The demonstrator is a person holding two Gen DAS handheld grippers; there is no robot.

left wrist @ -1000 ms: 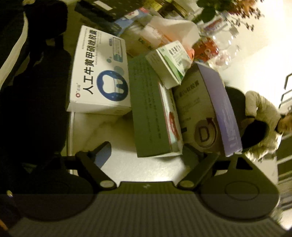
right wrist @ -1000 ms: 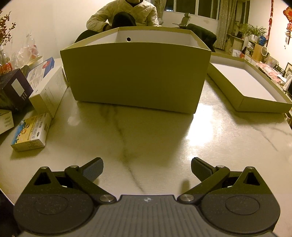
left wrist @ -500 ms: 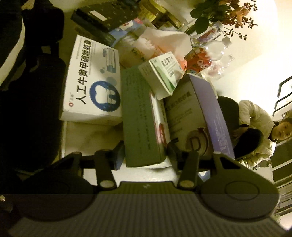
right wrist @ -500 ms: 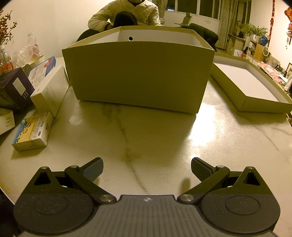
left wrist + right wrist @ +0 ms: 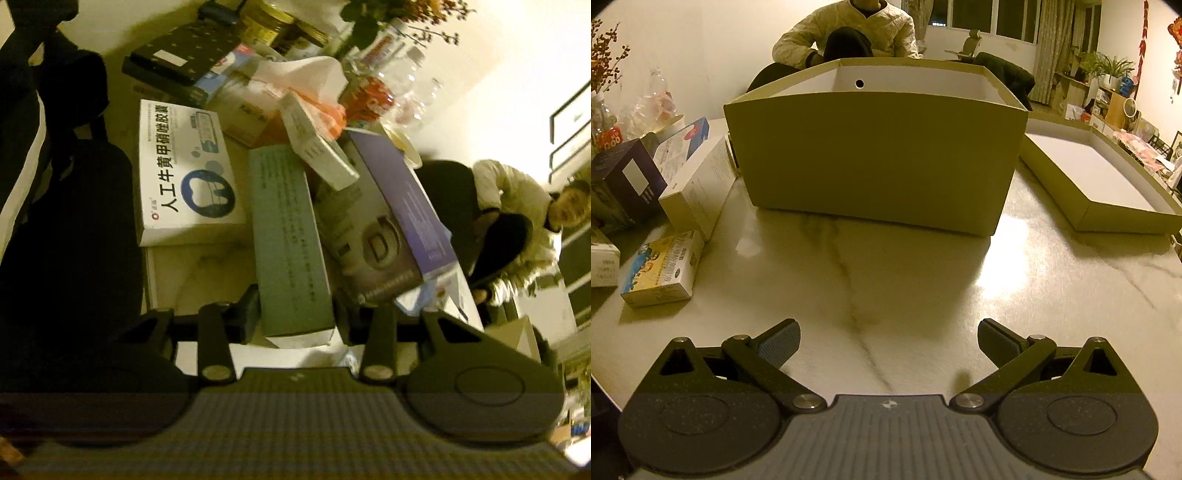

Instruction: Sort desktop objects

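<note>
1. The left gripper (image 5: 295, 310) is clamping its fingers on the near end of the green box (image 5: 286, 236), so the pick-up step looks to be in hand.
2. That box is sitting wedged between the white box (image 5: 184, 173) and the purple box (image 5: 388, 221) in the pile.
3. The right gripper (image 5: 886, 345) is hanging wide open, holding nothing, over the marble table (image 5: 923, 277).
4. Next it probably needs lifting clear and carrying to the big open carton (image 5: 879, 155).
</note>
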